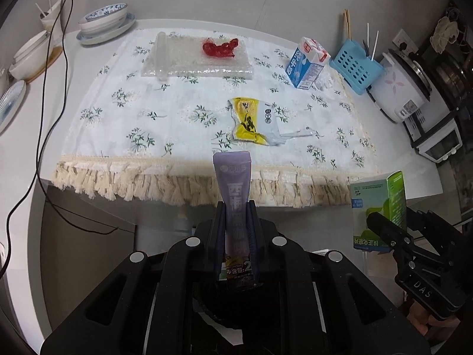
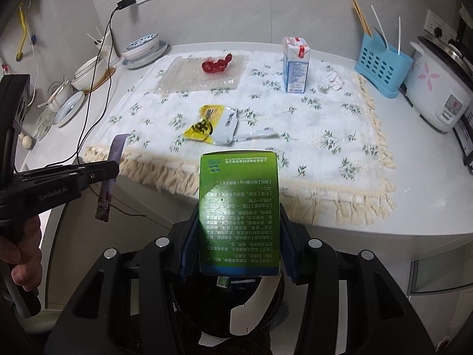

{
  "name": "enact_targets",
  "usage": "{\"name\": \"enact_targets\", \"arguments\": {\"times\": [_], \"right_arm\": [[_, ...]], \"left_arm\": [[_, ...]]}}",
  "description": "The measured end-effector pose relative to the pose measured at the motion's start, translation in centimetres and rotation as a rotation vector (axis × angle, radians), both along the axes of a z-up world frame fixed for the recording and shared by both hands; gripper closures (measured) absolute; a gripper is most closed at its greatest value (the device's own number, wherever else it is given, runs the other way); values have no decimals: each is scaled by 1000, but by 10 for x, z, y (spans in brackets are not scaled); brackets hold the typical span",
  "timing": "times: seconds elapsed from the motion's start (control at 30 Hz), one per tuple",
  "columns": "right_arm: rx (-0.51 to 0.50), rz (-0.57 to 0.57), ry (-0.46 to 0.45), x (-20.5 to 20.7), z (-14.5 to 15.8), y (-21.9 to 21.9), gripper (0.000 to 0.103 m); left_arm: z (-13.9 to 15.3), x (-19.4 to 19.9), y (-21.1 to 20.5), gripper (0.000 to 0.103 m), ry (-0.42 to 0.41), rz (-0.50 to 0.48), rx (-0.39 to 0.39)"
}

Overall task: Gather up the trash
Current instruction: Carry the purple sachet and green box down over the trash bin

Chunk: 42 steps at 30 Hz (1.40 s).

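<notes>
My left gripper (image 1: pixel 236 207) is shut on a purple sachet (image 1: pixel 234 183) that sticks up between its fingers, off the counter's front edge. The right gripper (image 2: pixel 239 207) is shut on a green and white carton box (image 2: pixel 239 207), held just off that edge too. Each appears in the other view: the green box (image 1: pixel 380 207) low right, the purple sachet (image 2: pixel 113 159) at left. On the flowered cloth (image 1: pixel 165 112) lie a yellow and white wrapper (image 1: pixel 254 121), a red crumpled scrap (image 1: pixel 220 48) on bubble wrap (image 1: pixel 198 59), a milk carton (image 1: pixel 307 65) and a white tissue wad (image 2: pixel 329 82).
Bowls and plates (image 1: pixel 103 22) stand at the back left, with a black cable (image 1: pixel 50 94) across the counter. A blue utensil holder (image 1: pixel 356 69) and a rice cooker (image 1: pixel 405 88) stand at the right. A dark bin opening (image 2: pixel 236 301) lies below the grippers.
</notes>
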State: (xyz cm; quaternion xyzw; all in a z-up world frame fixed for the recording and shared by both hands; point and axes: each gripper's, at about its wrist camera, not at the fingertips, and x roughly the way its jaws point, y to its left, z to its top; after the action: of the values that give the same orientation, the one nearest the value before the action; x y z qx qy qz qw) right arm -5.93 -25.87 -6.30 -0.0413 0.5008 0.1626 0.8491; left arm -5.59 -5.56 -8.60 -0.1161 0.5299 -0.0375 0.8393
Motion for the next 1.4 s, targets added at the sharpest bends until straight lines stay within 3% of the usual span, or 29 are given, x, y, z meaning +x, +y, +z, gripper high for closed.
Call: {"name": "enact_targets", "arguments": {"times": [0.47, 0.7, 1.4], "right_arm": [[-39, 16, 112, -42, -57, -7, 58], [-47, -19, 175, -49, -93, -11, 58], [-119, -74, 248, -43, -175, -14, 58]], "left_arm": [[-47, -41, -9, 90, 56, -35, 20], [-81, -44, -20, 90, 117, -60, 20], [-174, -40, -35, 90, 236, -82, 49]]}}
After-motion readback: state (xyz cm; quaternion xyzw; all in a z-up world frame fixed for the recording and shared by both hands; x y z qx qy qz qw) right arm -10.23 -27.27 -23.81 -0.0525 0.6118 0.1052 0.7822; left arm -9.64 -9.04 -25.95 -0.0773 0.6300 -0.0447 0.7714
